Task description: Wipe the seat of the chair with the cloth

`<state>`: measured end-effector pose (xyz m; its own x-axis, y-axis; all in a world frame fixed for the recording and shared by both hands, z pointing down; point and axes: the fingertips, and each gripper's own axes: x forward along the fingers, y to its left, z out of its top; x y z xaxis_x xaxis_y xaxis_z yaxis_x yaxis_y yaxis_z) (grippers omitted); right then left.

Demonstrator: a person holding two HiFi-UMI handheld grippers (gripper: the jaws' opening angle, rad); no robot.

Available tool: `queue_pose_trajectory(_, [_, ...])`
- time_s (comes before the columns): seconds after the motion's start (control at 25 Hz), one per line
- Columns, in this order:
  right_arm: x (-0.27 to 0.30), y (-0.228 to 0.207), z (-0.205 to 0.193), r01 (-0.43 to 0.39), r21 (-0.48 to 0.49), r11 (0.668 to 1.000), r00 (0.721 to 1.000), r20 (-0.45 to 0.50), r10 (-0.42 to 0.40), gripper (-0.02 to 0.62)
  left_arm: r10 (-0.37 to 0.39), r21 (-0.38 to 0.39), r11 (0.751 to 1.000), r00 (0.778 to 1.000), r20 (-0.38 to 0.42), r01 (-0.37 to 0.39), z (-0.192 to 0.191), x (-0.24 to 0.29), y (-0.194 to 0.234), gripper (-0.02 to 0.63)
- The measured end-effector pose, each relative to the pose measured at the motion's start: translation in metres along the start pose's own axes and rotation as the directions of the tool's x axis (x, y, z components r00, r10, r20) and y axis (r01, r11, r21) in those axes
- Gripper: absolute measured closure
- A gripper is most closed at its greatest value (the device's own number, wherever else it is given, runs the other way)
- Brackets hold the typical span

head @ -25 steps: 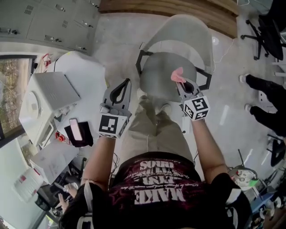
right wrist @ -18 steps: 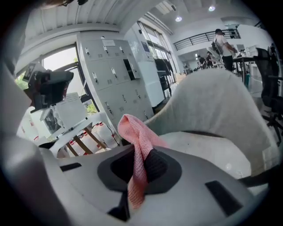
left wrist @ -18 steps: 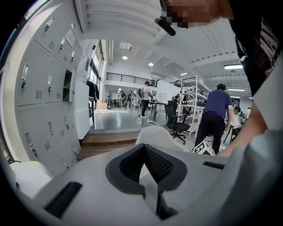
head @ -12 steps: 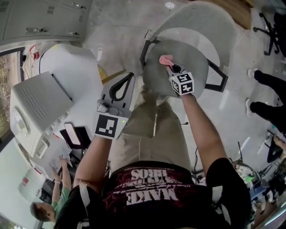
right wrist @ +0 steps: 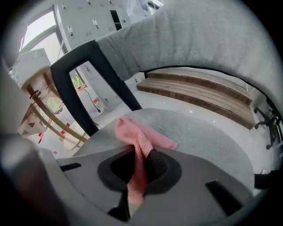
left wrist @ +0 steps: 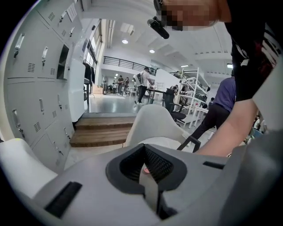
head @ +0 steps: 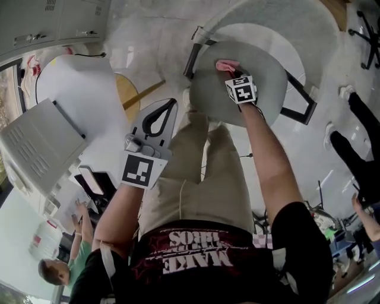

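Pink knitted cloth pinched in right hand-held gripper, touching grey fabric seat.

Head view: cloth mostly hidden under my right gripper, only a pink edge showing. Backrest cut by the top edge.

Right gripper view: the cloth's tail disappears between my jaws.

Left gripper view: my left gripper blocks most of the seat. Far people too small to make out.

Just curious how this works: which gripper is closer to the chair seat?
Right. The right gripper, shut on the pink cloth, is directly over the seat. The left gripper, shut and empty, hangs off the seat's left side, apart from it.
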<state>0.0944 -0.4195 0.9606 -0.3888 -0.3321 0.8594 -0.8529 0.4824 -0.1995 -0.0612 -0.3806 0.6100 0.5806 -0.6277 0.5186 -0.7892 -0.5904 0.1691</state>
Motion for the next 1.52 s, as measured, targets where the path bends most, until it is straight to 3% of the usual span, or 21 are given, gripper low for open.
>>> queue_pose_trajectory(0.2, [-0.038, -0.073, -0.045, 0.121, 0.092, 0.988, 0.992, -0.032, -0.119, 0.565, -0.014, -0.003, 1.000, 1.000, 0.018, 0.014, 0.009, 0.015, -0.006, 0.604])
queue_pose_trajectory(0.4, [-0.082, -0.150, -0.097, 0.259, 0.217, 0.941, 0.965, -0.093, -0.244, 0.565, -0.018, 0.002, 1.000, 0.999, 0.032, 0.018, 0.019, 0.022, -0.012, 0.604])
queue_pose_trajectory(0.52, [-0.096, -0.164, -0.107, 0.306, 0.249, 0.919, 0.952, -0.103, -0.289, 0.565, -0.012, 0.003, 1.000, 0.999, 0.033, 0.012, 0.020, 0.021, -0.013, 0.606])
queue_pose_trajectory(0.64, [-0.090, -0.126, -0.085, 0.229, 0.207, 0.951, 0.973, -0.041, -0.225, 0.565, -0.006, 0.005, 1.000, 0.999, 0.033, 0.006, 0.019, 0.019, -0.015, 0.604])
queue_pose_trajectory(0.72, [-0.078, -0.078, -0.063, 0.122, 0.175, 0.977, 0.992, 0.012, -0.126, 0.565, -0.002, 0.007, 1.000, 1.000, 0.030, 0.002, 0.017, 0.018, -0.016, 0.604])
queue_pose_trajectory(0.84, [-0.054, 0.000, -0.035, -0.028, 0.125, 0.992, 0.998, 0.056, 0.021, 0.565, 0.003, 0.008, 1.000, 1.000, 0.025, -0.003, 0.015, 0.018, -0.019, 0.605])
queue_pose_trajectory(0.96, [-0.030, 0.062, -0.028, -0.126, 0.056, 0.990, 0.992, 0.025, 0.124, 0.565, 0.009, 0.007, 1.000, 1.000, 0.017, -0.009, 0.010, 0.014, -0.022, 0.604])
queue_pose_trajectory(1.08, [-0.019, 0.085, -0.039, -0.158, 0.004, 0.987, 0.987, -0.034, 0.159, 0.565, 0.013, 0.011, 1.000, 1.000, 0.004, -0.013, 0.003, 0.010, -0.024, 0.604])
queue_pose_trajectory(1.24, [-0.030, 0.049, -0.064, -0.113, 0.037, 0.993, 0.993, -0.041, 0.115, 0.565, 0.009, 0.009, 1.000, 1.000, 0.003, -0.009, -0.002, 0.010, -0.026, 0.604])
queue_pose_trajectory(1.4, [-0.067, -0.027, -0.109, 0.017, 0.141, 0.990, 0.998, -0.067, -0.008, 0.565, -0.012, 0.008, 1.000, 1.000, 0.012, 0.012, 0.001, 0.014, -0.032, 0.604])
queue_pose_trajectory(1.52, [-0.096, -0.083, -0.146, 0.121, 0.220, 0.968, 0.990, -0.099, -0.101, 0.566, -0.028, 0.020, 0.999, 0.999, 0.029, 0.027, 0.009, 0.017, -0.038, 0.604])
